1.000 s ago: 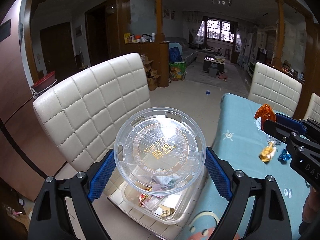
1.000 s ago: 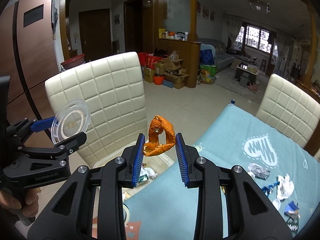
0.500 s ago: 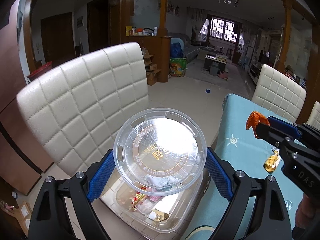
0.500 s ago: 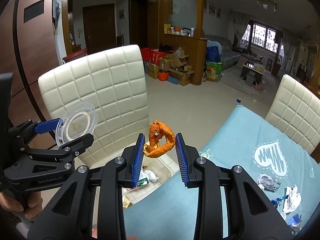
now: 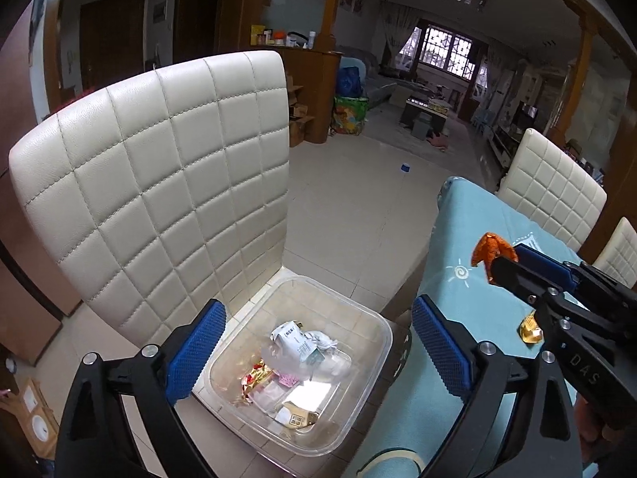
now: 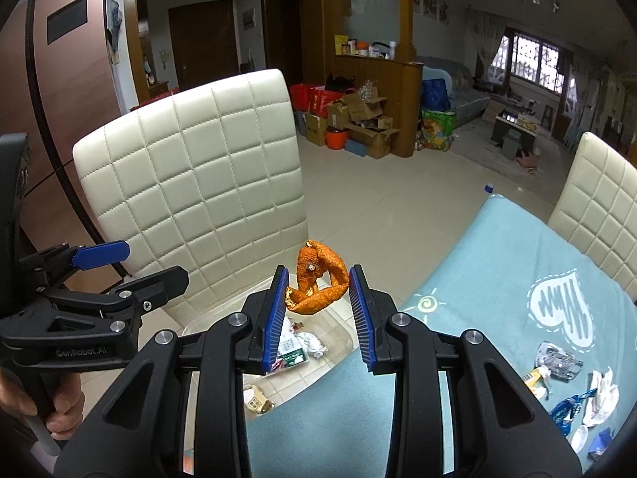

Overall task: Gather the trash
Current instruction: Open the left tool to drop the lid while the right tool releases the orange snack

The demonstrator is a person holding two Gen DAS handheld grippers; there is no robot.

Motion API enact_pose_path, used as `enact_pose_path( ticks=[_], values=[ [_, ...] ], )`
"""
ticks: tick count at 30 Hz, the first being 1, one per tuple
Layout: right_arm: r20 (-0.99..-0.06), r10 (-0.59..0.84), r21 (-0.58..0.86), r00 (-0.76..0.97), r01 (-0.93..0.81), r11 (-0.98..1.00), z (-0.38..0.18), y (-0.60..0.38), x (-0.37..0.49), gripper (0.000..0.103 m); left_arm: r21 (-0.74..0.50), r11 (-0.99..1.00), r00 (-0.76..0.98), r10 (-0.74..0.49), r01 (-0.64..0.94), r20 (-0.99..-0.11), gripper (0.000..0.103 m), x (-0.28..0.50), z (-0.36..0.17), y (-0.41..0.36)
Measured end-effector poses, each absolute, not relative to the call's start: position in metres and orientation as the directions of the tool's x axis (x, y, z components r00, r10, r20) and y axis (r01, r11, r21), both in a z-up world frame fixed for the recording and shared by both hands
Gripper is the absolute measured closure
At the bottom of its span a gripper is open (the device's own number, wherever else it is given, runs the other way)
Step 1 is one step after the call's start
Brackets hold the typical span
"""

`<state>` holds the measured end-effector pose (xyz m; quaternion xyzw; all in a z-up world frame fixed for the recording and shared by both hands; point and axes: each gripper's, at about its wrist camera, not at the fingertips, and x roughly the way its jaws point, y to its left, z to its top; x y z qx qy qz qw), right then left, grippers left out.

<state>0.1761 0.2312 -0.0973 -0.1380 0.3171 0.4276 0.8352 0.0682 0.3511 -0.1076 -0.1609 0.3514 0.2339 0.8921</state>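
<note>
Left wrist view. Left gripper [image 5: 314,342]: jaws spread wide and opening, nothing between the blue pads. Below it, a clear plastic container [image 5: 374,362] sits on the seat of a cream quilted chair [image 5: 159,183], holding crumpled wrappers [image 5: 294,346], white paper and gold foil scraps. Right of the chair, the edge of a table under a light blue cloth [image 5: 450,247]. Right gripper [image 5: 502,259] enters from the right, above the cloth, an orange peel [image 5: 490,245] showing at its tip. A gold wrapper [image 5: 529,328] lies on the cloth beneath it. A second cream chair [image 5: 553,187] stands beyond the table.

Right wrist view. Right gripper [image 6: 318,296]: jaws narrowed onto the orange peel [image 6: 316,283], which is pinched between the blue pads and curls up above them. It hangs over the near edge of the clear plastic container [image 6: 342,332], where chair seat meets table. Left gripper [image 6: 131,267] at the left, fingers parted, empty, with a person's hand [image 6: 51,410] on its handle. On the light blue cloth [image 6: 477,310] at the right: a clear wrapper [image 6: 557,358], white crumpled tissue [image 6: 603,396], blue foil wrappers [image 6: 569,408]. Cream quilted chair [image 6: 207,183] behind.
</note>
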Motion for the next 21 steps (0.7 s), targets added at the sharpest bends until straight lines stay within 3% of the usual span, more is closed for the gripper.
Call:
enact_pose_path(
  ticks=[19,20,21],
  values=[
    [-0.659,0.657,0.065,0.366,-0.842,0.535,-0.109,0.250,0.168,0.067,-0.070,0.766,0.568,0.408,-0.638,-0.714,0.011,0.048,-0.115,0.370],
    [-0.659,0.658,0.069,0.363,-0.843,0.534,-0.109,0.250,0.168,0.066,-0.070,0.765,0.567,0.410,-0.640,-0.714,0.011,0.047,-0.114,0.370],
    [-0.660,0.658,0.072,0.363,-0.841,0.536,-0.109,0.250,0.168,0.058,-0.072,0.763,0.567,0.409,-0.642,-0.715,0.011,0.046,-0.114,0.371]
  ],
)
